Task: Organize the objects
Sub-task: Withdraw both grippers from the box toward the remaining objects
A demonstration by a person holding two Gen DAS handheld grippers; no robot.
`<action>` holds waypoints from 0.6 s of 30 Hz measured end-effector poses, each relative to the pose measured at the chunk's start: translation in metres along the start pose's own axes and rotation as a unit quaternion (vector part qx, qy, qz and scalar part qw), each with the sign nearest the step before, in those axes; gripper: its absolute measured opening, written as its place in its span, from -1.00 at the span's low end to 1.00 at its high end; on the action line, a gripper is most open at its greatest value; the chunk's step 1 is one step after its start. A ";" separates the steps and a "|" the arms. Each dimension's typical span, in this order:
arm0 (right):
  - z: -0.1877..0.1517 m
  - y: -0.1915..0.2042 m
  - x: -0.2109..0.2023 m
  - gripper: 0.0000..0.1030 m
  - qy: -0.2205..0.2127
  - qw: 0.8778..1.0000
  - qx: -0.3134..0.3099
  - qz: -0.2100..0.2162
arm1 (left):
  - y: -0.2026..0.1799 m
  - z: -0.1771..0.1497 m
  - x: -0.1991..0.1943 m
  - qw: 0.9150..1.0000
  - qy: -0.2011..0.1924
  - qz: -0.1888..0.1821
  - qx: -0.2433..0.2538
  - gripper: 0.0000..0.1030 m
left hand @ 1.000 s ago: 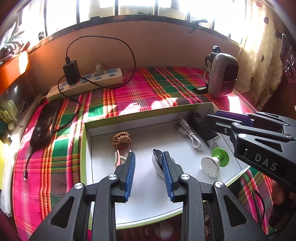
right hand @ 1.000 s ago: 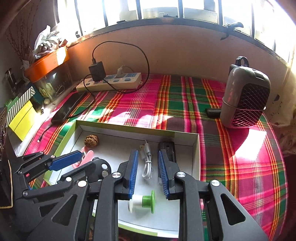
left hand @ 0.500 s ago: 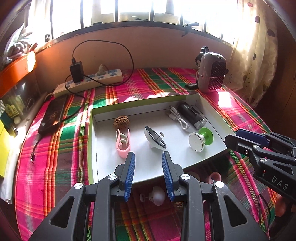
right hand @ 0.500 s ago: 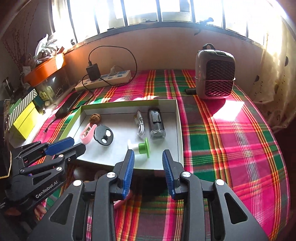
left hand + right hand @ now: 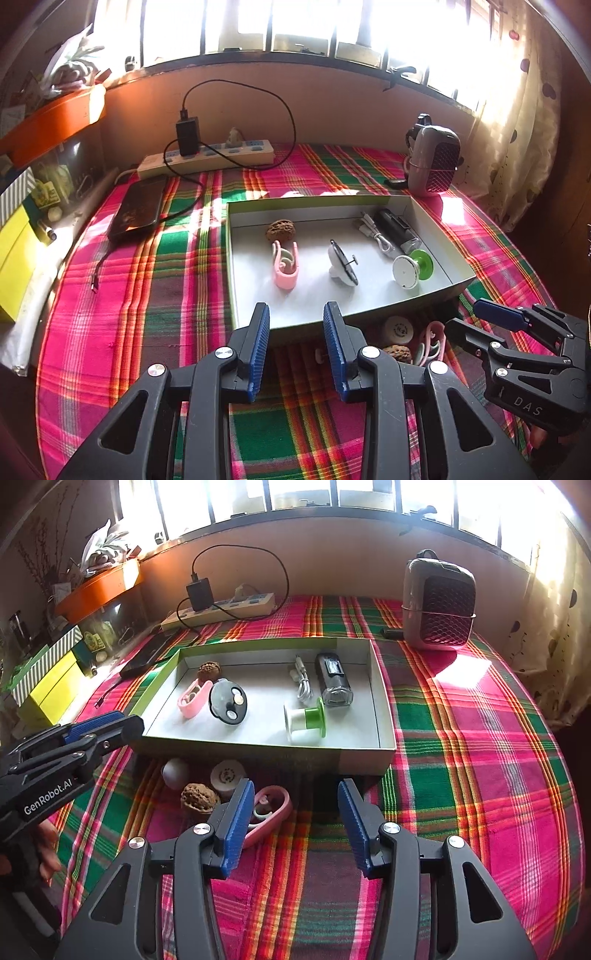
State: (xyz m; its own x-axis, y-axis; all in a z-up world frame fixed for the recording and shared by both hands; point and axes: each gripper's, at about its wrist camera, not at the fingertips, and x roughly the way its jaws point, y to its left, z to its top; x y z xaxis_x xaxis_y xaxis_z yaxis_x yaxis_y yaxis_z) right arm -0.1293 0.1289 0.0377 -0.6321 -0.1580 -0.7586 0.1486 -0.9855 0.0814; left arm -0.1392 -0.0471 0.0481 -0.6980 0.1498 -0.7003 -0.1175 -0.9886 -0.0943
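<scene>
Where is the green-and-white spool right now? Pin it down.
The green-and-white spool lies on its side inside the tray, toward its near right corner in the right wrist view, just in front of the white cable and black device.

I see the shallow box (image 5: 365, 764) holding a walnut (image 5: 209, 670), pink clip (image 5: 194, 698), cable (image 5: 303, 683) and green-white spool (image 5: 306, 720); another walnut (image 5: 197, 797) and pink clip (image 5: 271, 808) lie outside before it.
</scene>
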 end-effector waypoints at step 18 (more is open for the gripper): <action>-0.002 0.010 0.022 -0.03 0.026 0.999 -0.006 0.023 | 0.015 -0.021 0.008 0.997 0.048 -0.037 -0.047 -0.39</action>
State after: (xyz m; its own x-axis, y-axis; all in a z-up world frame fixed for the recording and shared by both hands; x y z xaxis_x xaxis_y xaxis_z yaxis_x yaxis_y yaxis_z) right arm -0.1396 0.1154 0.0208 -0.5841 -0.1989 -0.7869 0.1851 -0.9766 0.1094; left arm -0.1318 -0.0611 0.0259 -0.6185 0.2253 -0.7528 -0.0975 -0.9726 -0.2110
